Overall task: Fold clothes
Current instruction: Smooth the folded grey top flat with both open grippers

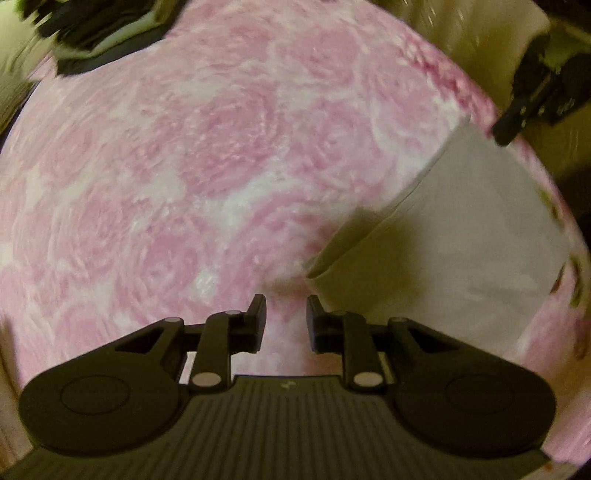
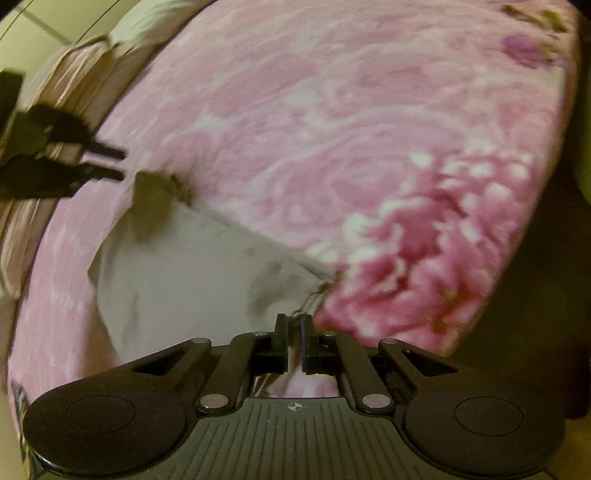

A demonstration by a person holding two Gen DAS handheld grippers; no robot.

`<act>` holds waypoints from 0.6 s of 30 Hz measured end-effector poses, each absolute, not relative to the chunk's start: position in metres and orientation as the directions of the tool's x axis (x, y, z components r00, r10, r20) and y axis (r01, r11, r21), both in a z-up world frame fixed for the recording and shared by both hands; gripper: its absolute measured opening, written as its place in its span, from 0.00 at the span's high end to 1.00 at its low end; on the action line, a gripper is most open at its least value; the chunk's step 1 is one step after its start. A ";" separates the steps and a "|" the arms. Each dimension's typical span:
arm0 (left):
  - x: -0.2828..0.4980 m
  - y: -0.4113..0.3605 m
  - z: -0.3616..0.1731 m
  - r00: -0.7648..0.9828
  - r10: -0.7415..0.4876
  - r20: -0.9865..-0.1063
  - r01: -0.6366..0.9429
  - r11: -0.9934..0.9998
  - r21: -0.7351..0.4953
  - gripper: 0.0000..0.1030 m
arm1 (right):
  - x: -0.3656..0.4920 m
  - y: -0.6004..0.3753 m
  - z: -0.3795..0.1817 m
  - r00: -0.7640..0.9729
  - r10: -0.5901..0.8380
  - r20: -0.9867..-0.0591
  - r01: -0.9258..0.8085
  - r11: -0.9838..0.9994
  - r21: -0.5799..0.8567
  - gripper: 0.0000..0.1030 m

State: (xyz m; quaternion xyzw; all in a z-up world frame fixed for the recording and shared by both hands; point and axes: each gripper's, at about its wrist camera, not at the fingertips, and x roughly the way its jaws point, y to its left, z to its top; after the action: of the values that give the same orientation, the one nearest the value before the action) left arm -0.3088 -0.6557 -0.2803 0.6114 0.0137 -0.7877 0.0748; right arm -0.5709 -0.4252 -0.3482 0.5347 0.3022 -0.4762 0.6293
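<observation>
Nearest in the left wrist view, the left gripper point(image 1: 286, 308) hangs with a clear gap between its fingers, gripping nothing, over a pink rose-print bedspread point(image 1: 207, 155). Just beyond to its right lies the folded white garment point(image 1: 480, 229), blurred. The right gripper point(image 2: 293, 325) has its fingers nearly together; whether they pinch the garment's corner is unclear. Far off, dark clothing point(image 1: 92, 26) is cut off by the frame.

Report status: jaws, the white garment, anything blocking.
Left gripper open, empty, above pink floral bedspread. Right gripper nearly shut, grip unclear. White garment lying folded. Nothing blocking.
</observation>
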 end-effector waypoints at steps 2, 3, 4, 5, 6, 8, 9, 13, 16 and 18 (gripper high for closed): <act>-0.304 -0.649 -0.278 -0.276 -0.067 -0.959 0.163 -0.986 0.022 0.82 | -0.571 -0.419 -0.340 0.317 -0.314 -0.895 0.934 -0.059 0.351 0.99; -0.303 -0.643 -0.279 -0.289 -0.051 -0.956 0.169 -0.986 0.002 0.82 | -0.568 -0.417 -0.336 0.297 -0.335 -0.894 0.939 -0.069 0.337 0.99; -0.303 -0.638 -0.282 -0.296 -0.037 -0.955 0.171 -0.985 -0.014 0.82 | -0.565 -0.413 -0.332 0.286 -0.355 -0.890 0.941 -0.071 0.330 0.99; -0.303 -0.634 -0.288 -0.298 -0.034 -0.954 0.173 -0.985 -0.019 0.82 | -0.560 -0.411 -0.327 0.288 -0.372 -0.882 0.941 -0.062 0.333 0.99; -0.305 -0.631 -0.293 -0.302 -0.032 -0.953 0.176 -0.984 -0.023 0.82 | -0.555 -0.410 -0.325 0.298 -0.384 -0.874 0.939 -0.049 0.341 0.98; -0.308 -0.628 -0.305 -0.309 -0.026 -0.951 0.190 -0.981 -0.035 0.82 | -0.544 -0.410 -0.328 0.335 -0.385 -0.860 0.930 -0.012 0.367 0.95; -0.310 -0.628 -0.311 -0.310 -0.027 -0.950 0.198 -0.980 -0.036 0.82 | -0.539 -0.411 -0.332 0.345 -0.378 -0.859 0.928 0.001 0.373 0.89; -0.311 -0.630 -0.325 -0.320 -0.040 -0.947 0.212 -0.977 -0.030 0.81 | -0.534 -0.419 -0.353 0.354 -0.379 -0.855 0.926 0.010 0.378 0.76; -0.305 -0.632 -0.321 -0.331 -0.055 -0.942 0.236 -0.972 -0.026 0.80 | -0.542 -0.423 -0.359 0.313 -0.397 -0.863 0.935 -0.032 0.354 0.76; -0.295 -0.629 -0.311 -0.335 -0.078 -0.939 0.253 -0.967 -0.010 0.80 | -0.543 -0.422 -0.353 0.258 -0.402 -0.879 0.948 -0.073 0.311 0.75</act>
State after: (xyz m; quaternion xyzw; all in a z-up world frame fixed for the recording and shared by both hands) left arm -0.2949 -0.6294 -0.3113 0.5676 0.0773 -0.8133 0.1018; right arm -0.5430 -0.4223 -0.3534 0.4922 0.2773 -0.5425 0.6218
